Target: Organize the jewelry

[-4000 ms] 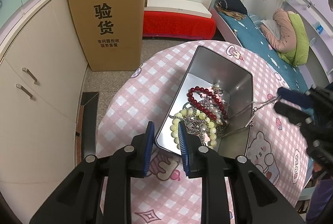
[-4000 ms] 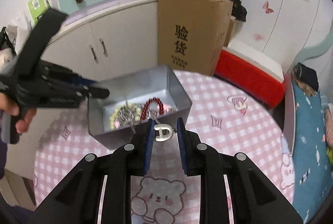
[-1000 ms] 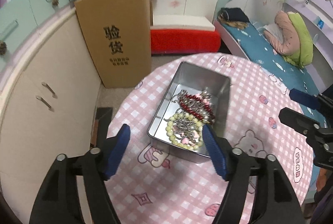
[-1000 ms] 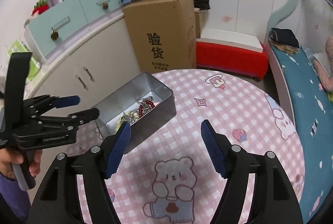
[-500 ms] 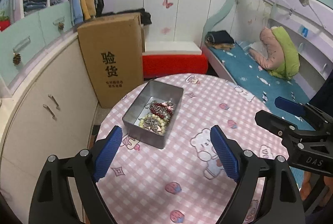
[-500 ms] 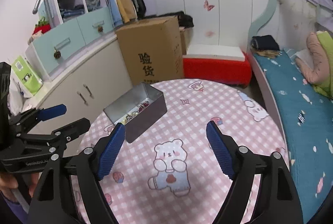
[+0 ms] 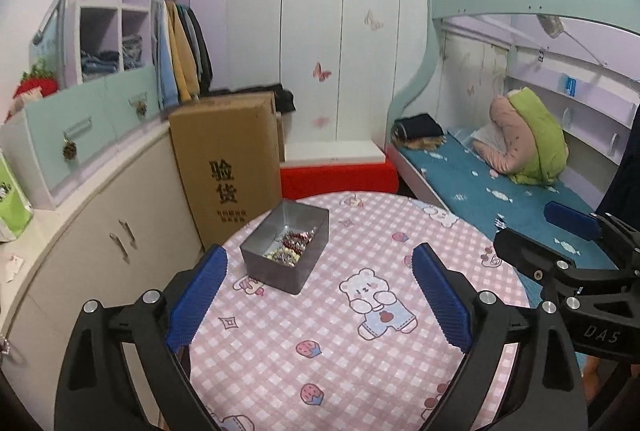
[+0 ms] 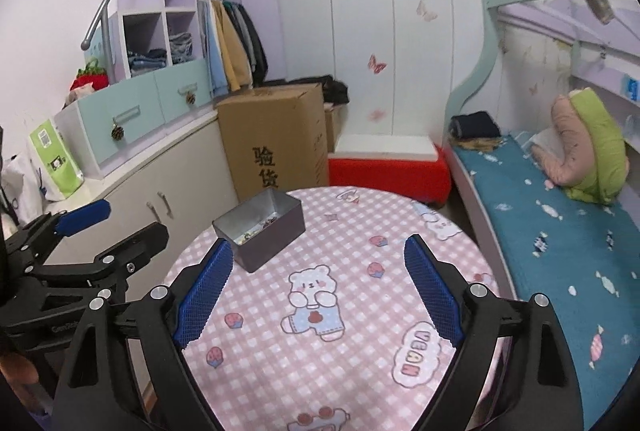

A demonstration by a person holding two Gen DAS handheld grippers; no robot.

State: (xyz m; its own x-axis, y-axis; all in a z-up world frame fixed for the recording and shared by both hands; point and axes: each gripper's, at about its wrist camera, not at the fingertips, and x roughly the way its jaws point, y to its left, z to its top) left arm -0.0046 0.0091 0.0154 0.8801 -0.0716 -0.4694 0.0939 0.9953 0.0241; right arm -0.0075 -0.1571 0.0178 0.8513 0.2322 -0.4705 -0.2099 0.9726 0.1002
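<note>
With the jumbled beaded jewelry [image 7: 289, 249] in the grey metal tin [image 7: 286, 251] at ten o'clock, we keep the left gripper [image 7: 320, 295] and right gripper [image 8: 318, 291] clear (jaws opening, nothing between).

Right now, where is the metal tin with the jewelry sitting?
The metal tin sits on the far left part of the round pink checked table, just in front of the tall cardboard box; in both wrist views it lies upper left of the printed bear.
</note>
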